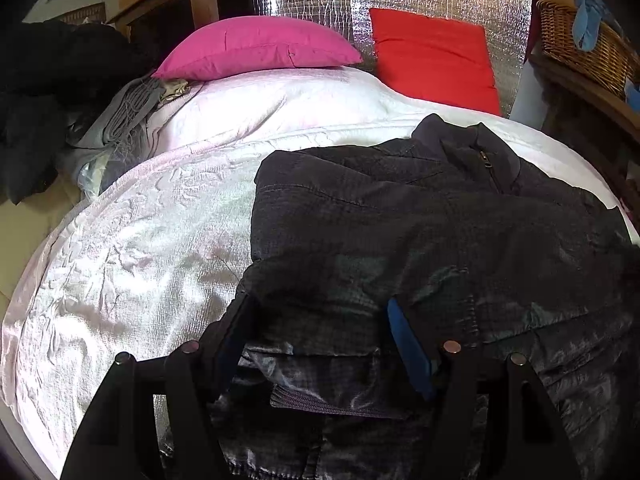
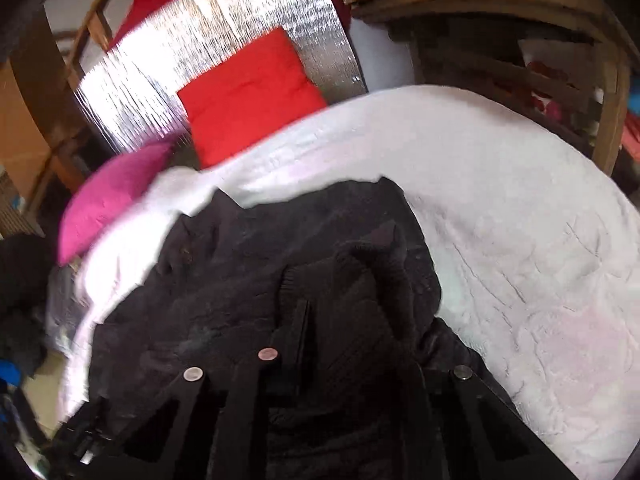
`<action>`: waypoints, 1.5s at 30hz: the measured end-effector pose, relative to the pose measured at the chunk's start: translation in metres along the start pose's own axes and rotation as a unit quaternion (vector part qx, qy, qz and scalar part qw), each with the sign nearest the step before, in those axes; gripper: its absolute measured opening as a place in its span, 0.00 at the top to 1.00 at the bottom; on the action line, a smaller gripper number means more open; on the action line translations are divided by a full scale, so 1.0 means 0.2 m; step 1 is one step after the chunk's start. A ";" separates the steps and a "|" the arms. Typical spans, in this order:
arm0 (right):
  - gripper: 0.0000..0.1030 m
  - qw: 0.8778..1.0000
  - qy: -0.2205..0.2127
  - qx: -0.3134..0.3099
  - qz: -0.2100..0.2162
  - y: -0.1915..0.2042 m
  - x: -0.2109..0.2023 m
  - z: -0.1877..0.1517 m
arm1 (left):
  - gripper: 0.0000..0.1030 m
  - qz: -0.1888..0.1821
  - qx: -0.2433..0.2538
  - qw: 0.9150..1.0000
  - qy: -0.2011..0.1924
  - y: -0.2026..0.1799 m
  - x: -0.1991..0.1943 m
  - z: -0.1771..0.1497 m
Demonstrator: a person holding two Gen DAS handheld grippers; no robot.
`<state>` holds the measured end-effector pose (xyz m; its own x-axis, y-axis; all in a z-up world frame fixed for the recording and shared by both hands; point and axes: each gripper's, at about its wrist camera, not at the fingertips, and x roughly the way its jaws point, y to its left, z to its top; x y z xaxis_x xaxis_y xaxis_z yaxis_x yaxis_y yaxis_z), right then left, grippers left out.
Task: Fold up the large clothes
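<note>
The big dark puffy jacket lies on the white bed cover; the left gripper stands wide open over its hem, while the right gripper pinches its ribbed knit cuff.

Dark quilted jacket lay on a white bedspread, collar and zip toward the pillows. Left gripper stood over its near hem, jaws apart, fabric between them; whether they pressed it could not be told. Pink pillow and red pillow at the head; wicker basket at right.
</note>
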<state>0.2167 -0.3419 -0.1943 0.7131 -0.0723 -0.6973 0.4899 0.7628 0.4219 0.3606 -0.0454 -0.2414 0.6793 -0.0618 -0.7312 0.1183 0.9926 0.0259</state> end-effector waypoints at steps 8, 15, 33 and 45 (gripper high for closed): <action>0.80 0.998 0.048 0.028 0.019 -0.08 0.03 0.01 | 0.32 0.002 0.001 1.000 0.000 0.00 0.00 0.00; 0.70 0.997 -0.019 0.073 0.016 -0.21 -0.18 0.10 | 0.32 0.004 0.003 1.000 0.001 0.00 0.00 0.00; 0.68 0.967 -0.019 -0.226 -0.119 0.35 0.02 -0.22 | 0.32 0.053 -0.006 0.997 -0.054 0.01 -0.11 0.02; 0.68 0.956 -0.031 -0.262 -0.127 0.42 0.03 -0.29 | 0.27 0.055 0.032 0.998 -0.005 -0.11 0.06 0.01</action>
<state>0.2330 -0.2412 -0.1955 0.6410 -0.3241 -0.6957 0.3441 0.9316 -0.1170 0.3684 -0.0681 -0.2499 0.6983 0.0467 -0.7143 0.0874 0.9849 0.1498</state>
